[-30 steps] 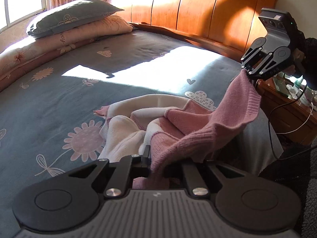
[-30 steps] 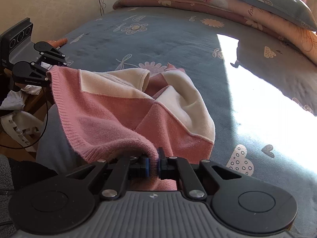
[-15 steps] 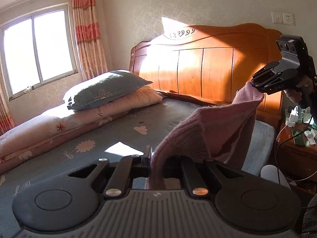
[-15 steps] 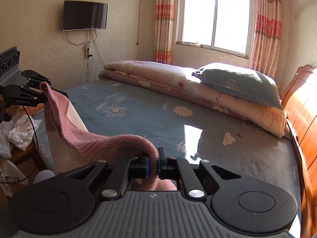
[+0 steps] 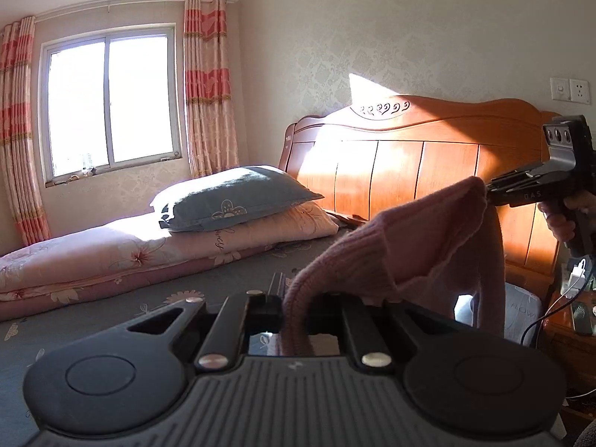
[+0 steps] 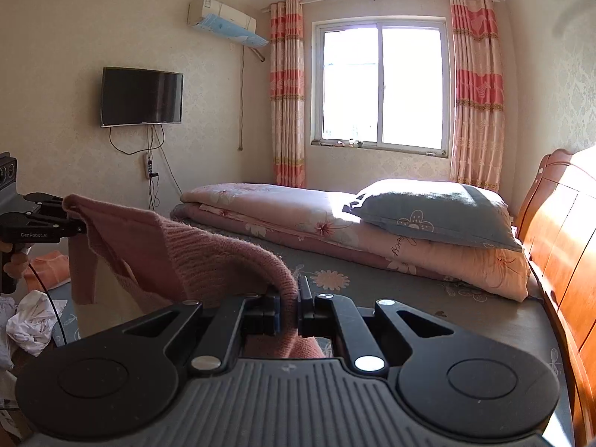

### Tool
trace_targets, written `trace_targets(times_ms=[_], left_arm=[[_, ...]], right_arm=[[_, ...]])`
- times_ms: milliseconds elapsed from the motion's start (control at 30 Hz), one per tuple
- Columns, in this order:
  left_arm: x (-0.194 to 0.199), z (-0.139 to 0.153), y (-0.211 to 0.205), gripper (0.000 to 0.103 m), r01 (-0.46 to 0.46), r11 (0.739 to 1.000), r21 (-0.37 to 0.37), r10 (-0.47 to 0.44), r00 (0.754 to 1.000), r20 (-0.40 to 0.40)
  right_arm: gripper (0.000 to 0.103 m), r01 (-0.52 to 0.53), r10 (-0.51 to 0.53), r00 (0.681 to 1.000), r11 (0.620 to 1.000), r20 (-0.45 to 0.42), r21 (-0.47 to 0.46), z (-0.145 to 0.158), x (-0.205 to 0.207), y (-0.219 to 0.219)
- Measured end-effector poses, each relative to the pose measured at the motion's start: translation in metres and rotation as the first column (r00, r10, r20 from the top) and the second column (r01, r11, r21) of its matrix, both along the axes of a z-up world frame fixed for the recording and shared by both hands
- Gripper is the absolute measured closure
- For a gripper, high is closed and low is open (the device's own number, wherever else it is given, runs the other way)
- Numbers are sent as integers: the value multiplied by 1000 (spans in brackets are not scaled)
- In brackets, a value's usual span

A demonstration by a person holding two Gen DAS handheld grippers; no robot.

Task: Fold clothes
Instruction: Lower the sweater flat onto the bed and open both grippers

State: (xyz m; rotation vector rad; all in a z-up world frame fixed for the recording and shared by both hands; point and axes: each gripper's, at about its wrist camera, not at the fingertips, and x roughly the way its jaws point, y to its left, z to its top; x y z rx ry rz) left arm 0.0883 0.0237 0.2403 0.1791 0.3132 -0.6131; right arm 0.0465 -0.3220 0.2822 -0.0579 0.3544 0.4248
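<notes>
Sweater (image 5: pixel 409 246) strung between the two grippers above the bed (image 5: pixel 111 320), left gripper (image 5: pixel 294 313) pinching one end, right gripper (image 5: pixel 488 190) off to its right clamping the other in front of the headboard (image 5: pixel 391 171). Across the bed, a pillow (image 6: pixel 432 212) sits on a folded quilt (image 6: pixel 283 212) beside the headboard, window (image 6: pixel 380 82) behind them between two curtains (image 6: pixel 287 89). From the right wrist view, a TV (image 6: pixel 141 97) hangs on the wall left of the window, air conditioner (image 6: pixel 223 18) above it.
</notes>
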Motion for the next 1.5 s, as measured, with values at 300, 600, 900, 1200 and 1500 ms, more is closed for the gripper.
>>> trace_targets(times_ms=[300,600,900,1200,1500], left_arm=[[91,-90,-11,95,-1,997,77,20,970,-242],[178,-143,-21,95,-108,988,106,134,951,-279],[274,-192,-34,95,-189,973,129,223,915,-337],[321,-251,-44,94,-260,950,172,304,896,-325],[339,-308,-47,55,-252,929,271,351,831,-431]], right_arm=[[92,66,-75,945,997,-317,-41,-120,88,-3],[92,130,-164,927,984,-338,-121,-190,166,6],[92,235,-257,919,966,-299,-108,-219,272,2],[92,280,-312,895,949,-318,-144,-290,350,16],[65,268,-333,851,940,-406,-210,-352,373,32]])
